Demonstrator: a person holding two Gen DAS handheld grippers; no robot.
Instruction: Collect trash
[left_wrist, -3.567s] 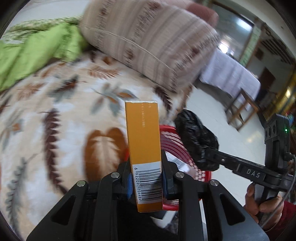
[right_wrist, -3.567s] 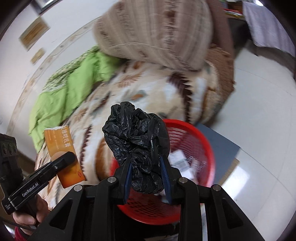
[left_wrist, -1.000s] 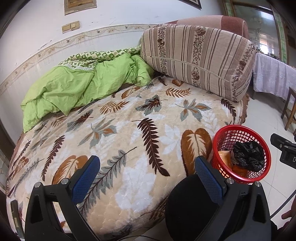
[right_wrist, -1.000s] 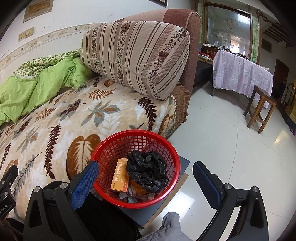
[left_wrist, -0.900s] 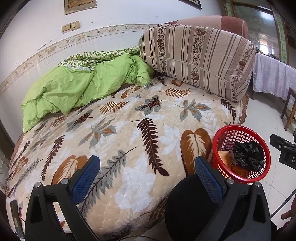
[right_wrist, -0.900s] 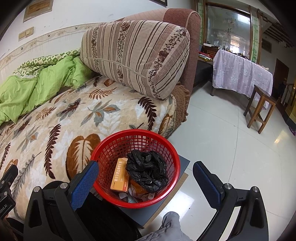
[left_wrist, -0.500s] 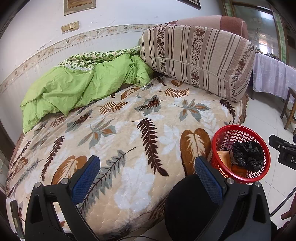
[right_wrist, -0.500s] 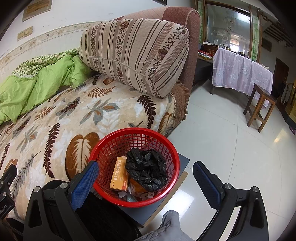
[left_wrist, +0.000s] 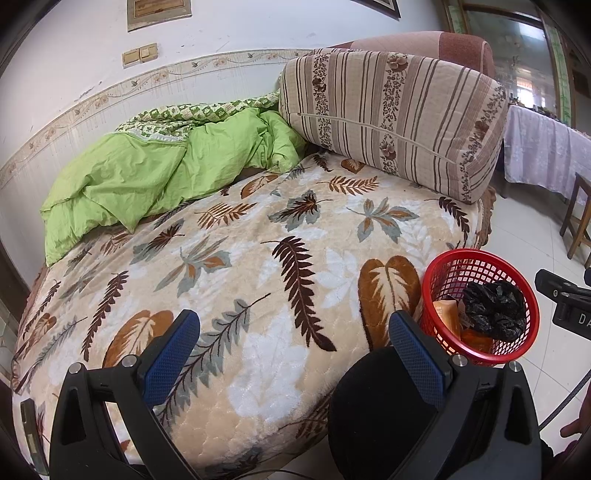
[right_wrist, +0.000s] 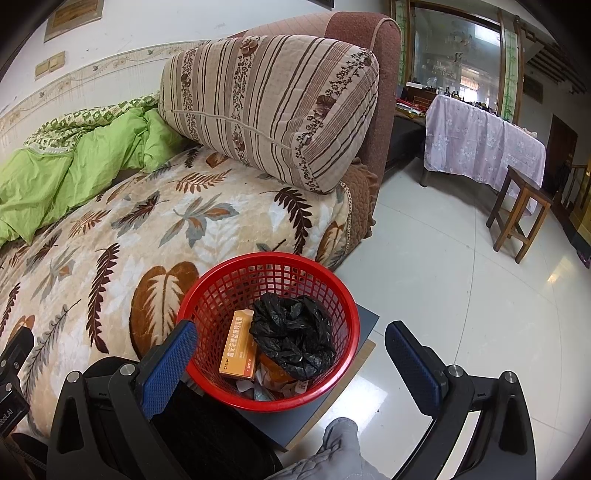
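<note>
**Red mesh basket holding trash beside a leaf-print bed, both grippers empty**

Left wrist view: Looking down over a bed covered by a cream blanket (left_wrist: 258, 280) printed with brown, rust and grey leaves. Crumpled lime-green quilt (left_wrist: 155, 173) at the far left of the bed against the white wall. Large striped beige-and-brown cushion (left_wrist: 391, 118) propped at the far right end. Left gripper (left_wrist: 291, 354) at the bottom of frame, jaws spread wide, blue pads (left_wrist: 170, 354) far apart, nothing between them. Red mesh basket (left_wrist: 480, 258) standing off the bed's right edge, just beside the blanket. Inside it, a crumpled black plastic bag (left_wrist: 495, 310) and, to its left, an orange carton (left_wrist: 445, 314) partly hidden by the rim. Part of the other gripper's black body at the far right edge. White tiled floor (left_wrist: 524, 236) beyond.

Right wrist view: Looking down on the same red mesh basket (right_wrist: 280, 258), resting on a dark flat board (right_wrist: 365, 321) on the floor, close against the bed. Black plastic bag (right_wrist: 291, 332) bunched on the right inside the basket; orange carton (right_wrist: 240, 347) with white lettering lying tilted to its left, touching the bag; scraps of paper beneath both. Right gripper (right_wrist: 291, 365) at the bottom of frame, jaws spread wide on either side of the basket, gripping nothing. Striped cushion (right_wrist: 269, 107) and green quilt (right_wrist: 74, 166) on the bed behind. Table with a lilac floral cloth (right_wrist: 480, 147) and a wooden stool (right_wrist: 521, 206) farther off to the right on the glossy floor.
</note>
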